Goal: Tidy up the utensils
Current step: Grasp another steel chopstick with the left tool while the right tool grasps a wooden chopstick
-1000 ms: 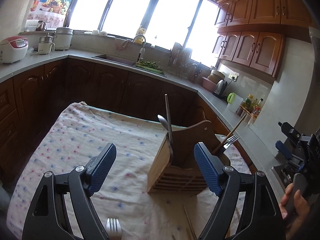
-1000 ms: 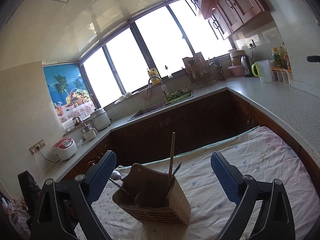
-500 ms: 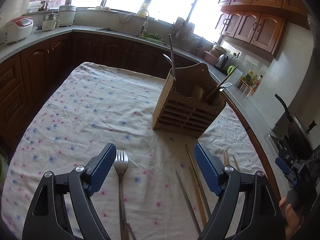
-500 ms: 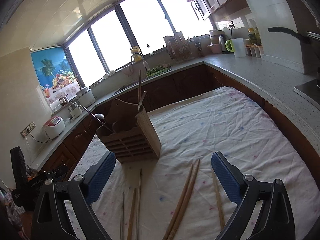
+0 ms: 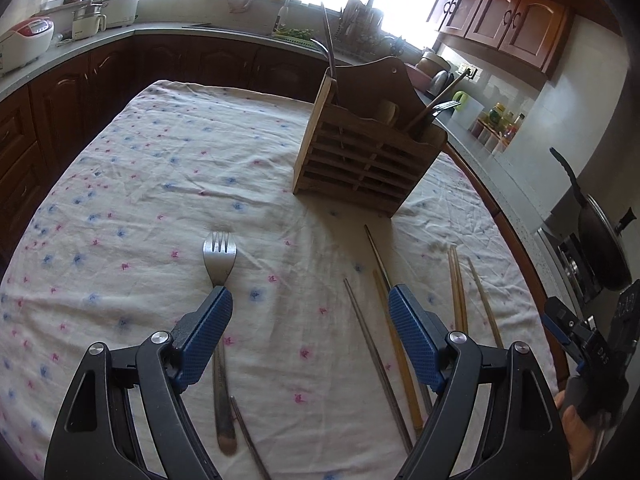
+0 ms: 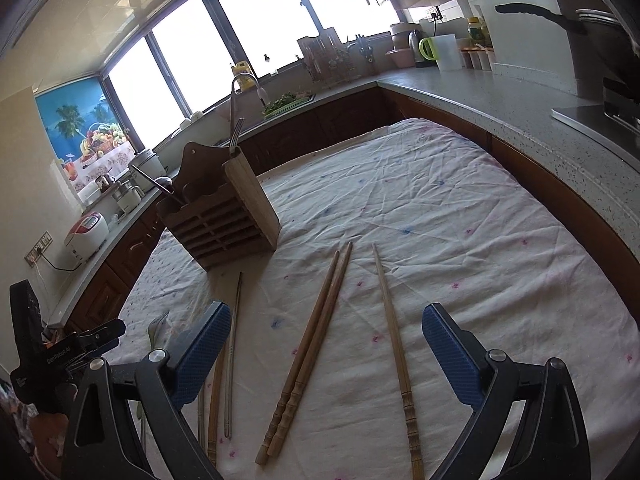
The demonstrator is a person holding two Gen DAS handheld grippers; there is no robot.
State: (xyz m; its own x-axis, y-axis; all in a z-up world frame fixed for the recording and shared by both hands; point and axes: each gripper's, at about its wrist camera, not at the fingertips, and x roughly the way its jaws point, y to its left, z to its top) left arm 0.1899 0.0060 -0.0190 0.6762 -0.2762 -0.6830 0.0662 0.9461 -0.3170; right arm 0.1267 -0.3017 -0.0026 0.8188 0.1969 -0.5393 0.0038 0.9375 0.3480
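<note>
Blue ribbed pads line both pairs of tongs, and each pair stands wide apart with nothing between its fingers. Under the left tongs (image 5: 310,334) lies a steel fork (image 5: 220,264), tines pointing to twelve o'clock, its handle running back beneath the left-hand finger (image 5: 206,336); a thin metal chopstick (image 5: 374,356) and a yellowish one (image 5: 398,348) lie at about two o'clock from the gap, the yellowish one passing under the right-hand finger. Between the fingers of the right tongs (image 6: 326,346) lie a touching pair of brown wooden chopsticks (image 6: 310,344) and, just beside them, a single one (image 6: 394,344), all pointing roughly to twelve o'clock. Beyond both, the wooden utensil holder (image 5: 366,148) stands upright on the flowered tablecloth (image 5: 140,184), at one o'clock in the left view and eleven o'clock in the right, with a fork and other handles sticking out of it. Around the table runs a grey countertop (image 6: 500,92) with a rice cooker (image 5: 24,38) on it.
</note>
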